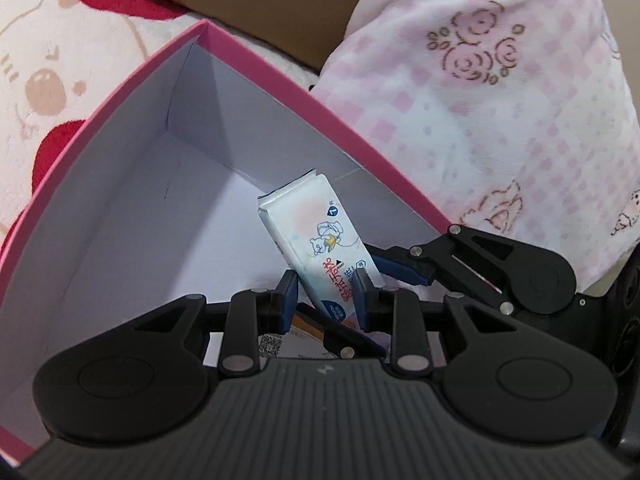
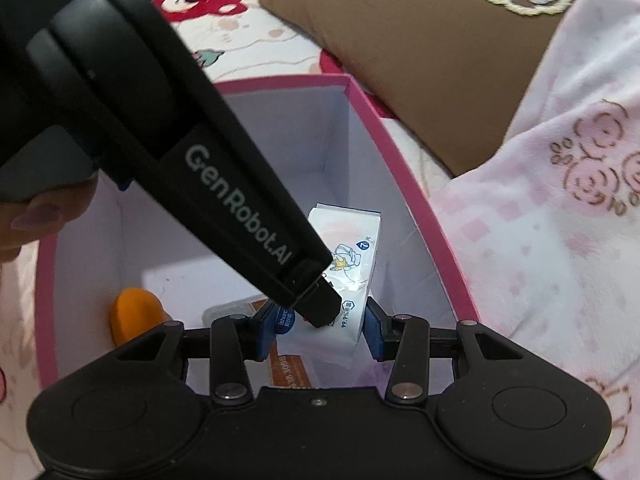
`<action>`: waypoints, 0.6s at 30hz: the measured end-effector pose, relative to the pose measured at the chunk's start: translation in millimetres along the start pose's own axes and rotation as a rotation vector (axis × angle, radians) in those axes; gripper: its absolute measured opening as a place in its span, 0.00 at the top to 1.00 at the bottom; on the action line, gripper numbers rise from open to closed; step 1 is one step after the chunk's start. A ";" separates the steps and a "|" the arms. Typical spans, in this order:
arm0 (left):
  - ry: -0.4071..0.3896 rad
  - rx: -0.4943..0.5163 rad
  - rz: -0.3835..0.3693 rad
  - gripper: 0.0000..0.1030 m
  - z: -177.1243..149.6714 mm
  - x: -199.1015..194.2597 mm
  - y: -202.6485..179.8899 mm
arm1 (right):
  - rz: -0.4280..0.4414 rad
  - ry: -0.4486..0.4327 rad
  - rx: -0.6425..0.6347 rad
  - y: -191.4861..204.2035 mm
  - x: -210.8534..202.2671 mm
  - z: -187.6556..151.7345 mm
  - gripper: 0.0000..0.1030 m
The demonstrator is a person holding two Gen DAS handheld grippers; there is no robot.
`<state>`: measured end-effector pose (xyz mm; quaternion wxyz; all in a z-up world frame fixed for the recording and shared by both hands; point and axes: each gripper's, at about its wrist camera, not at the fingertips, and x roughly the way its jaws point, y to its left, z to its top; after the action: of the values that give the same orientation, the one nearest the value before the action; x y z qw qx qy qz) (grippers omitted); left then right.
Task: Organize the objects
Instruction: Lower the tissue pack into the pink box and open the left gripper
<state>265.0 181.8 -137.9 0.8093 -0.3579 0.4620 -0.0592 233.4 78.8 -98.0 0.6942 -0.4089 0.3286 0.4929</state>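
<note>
Holding the tissue pack (image 1: 320,248) inside the pink box (image 1: 280,80), which sits on the bed among blankets. We read it as light, soft and crushable, with slick film wrap, so a gentle squeeze across the short width near one end suits it. Left tool (image 1: 326,296) pads sit either side of the pack's near end at a narrow gap; contact looks likely but we cannot tell for sure. Right tool (image 2: 320,328) straddles the same end, narrow gap, grip also unclear. Long axis runs away from both tools, far end tilted up toward the box wall. An orange object (image 2: 134,312) and a flat packet (image 2: 288,364) lie on the box floor.
</note>
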 end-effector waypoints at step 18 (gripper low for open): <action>0.006 -0.063 -0.008 0.74 0.8 19.4 6.0 | -0.087 0.093 -0.261 22.8 8.7 -1.7 0.53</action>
<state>275.2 178.4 -155.1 0.7959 -0.3849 0.4648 -0.0487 214.2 85.0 -111.8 0.6397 -0.5321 0.2756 0.4815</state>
